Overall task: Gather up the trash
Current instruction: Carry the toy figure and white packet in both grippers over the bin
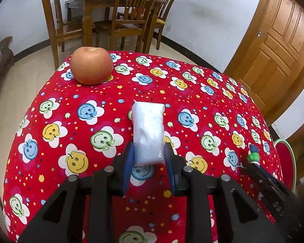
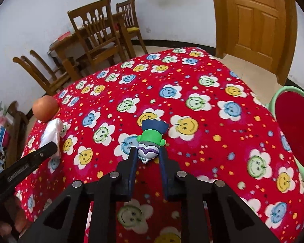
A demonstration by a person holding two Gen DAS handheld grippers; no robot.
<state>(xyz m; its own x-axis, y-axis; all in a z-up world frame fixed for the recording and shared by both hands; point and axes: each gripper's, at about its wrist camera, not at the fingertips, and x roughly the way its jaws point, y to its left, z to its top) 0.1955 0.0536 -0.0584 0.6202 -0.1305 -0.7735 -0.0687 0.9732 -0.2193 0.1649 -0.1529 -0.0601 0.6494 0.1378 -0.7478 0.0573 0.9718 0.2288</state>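
Observation:
My left gripper [image 1: 149, 151] is shut on the near end of a white plastic packet [image 1: 148, 129], which sticks out forward over the red smiley tablecloth [image 1: 81, 141]. The packet [image 2: 51, 133] also shows in the right wrist view, with the left gripper's black body below it. My right gripper [image 2: 147, 154] is shut on a small rubber figure keychain [image 2: 151, 139], green, blue and silver, held just above the cloth. The figure [image 1: 253, 155] also shows in the left wrist view.
An apple [image 1: 91, 65] sits at the table's far left corner. A red stool with a green rim [image 2: 293, 129] stands off the table's right side. Wooden chairs and a dining table [image 1: 119, 16] stand by the wall, a wooden door [image 2: 251, 20] at the right.

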